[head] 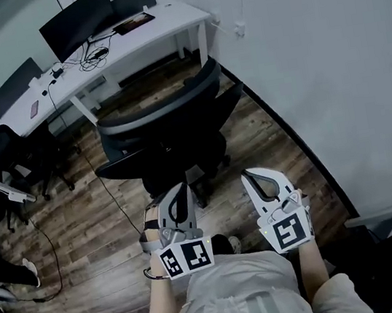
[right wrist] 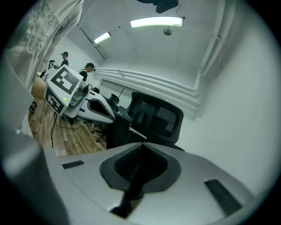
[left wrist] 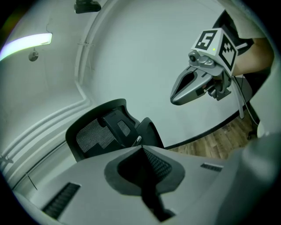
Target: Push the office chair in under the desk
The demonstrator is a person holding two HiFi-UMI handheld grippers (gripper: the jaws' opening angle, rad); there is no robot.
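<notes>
Left claw (head: 178, 192) and right claw (head: 250, 178), both clenched and empty, hover behind the chair (head: 168, 142), which stands clear of the surface (head: 161, 28); probably heavy but free-rolling, best pushed at the stiff backrest (head: 166, 109).

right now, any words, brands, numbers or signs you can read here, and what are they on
None can be read in any view.
Cubes on the left gripper and right gripper: square black-and-white markers, no words.
Person's shirt: pale print, too blurred to read.
Flat screen lying on the desk: too small to read.
</notes>
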